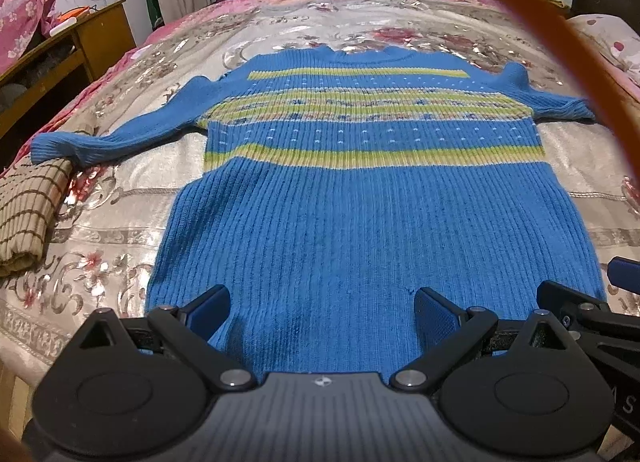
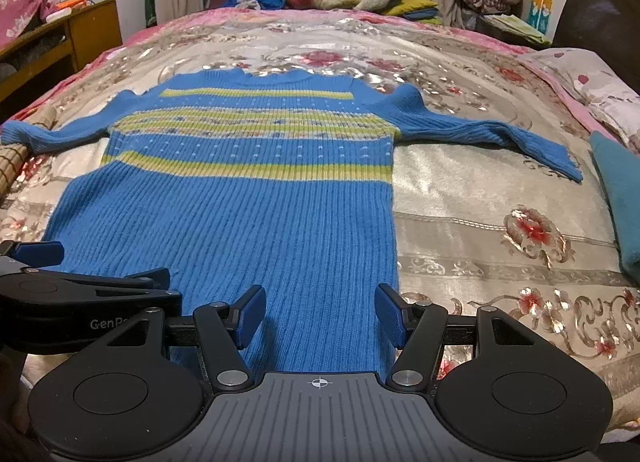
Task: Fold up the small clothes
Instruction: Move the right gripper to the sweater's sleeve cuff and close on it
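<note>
Nearest, the left gripper hangs with its ribbed blue pads spread wide over the hem of a blue rib-knit sweater; the right gripper beside it is likewise spread, holding nothing. The sweater lies flat on a shiny floral bedspread, neck far, sleeves out, with yellow-green bands across the chest. Only the left view shows a folded checked cloth at its left and an orange cable; only the right shows a teal cloth.
</note>
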The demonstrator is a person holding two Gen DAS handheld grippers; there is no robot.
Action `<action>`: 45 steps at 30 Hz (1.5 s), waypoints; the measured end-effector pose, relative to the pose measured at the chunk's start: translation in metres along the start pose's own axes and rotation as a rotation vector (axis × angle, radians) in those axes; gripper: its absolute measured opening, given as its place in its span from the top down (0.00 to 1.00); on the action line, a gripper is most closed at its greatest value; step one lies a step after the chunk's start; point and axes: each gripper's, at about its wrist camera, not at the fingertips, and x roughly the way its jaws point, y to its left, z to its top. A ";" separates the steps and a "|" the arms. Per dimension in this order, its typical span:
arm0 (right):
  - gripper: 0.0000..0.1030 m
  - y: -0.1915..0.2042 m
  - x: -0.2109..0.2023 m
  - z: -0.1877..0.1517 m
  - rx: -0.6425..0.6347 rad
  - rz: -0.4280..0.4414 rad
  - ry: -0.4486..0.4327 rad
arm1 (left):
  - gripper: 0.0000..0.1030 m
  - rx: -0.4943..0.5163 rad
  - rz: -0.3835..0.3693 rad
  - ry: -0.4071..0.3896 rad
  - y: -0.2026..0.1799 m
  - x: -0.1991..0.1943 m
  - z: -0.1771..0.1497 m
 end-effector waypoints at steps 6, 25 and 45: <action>0.40 -0.003 0.005 0.004 0.006 0.010 0.008 | 0.00 -0.011 -0.017 0.011 0.001 0.005 0.005; 0.33 -0.174 0.038 0.060 0.431 0.000 -0.098 | 0.00 0.091 -0.132 -0.049 -0.055 0.026 0.052; 0.37 -0.333 0.144 0.065 1.063 0.088 -0.254 | 0.00 0.150 -0.186 -0.074 -0.104 0.056 0.073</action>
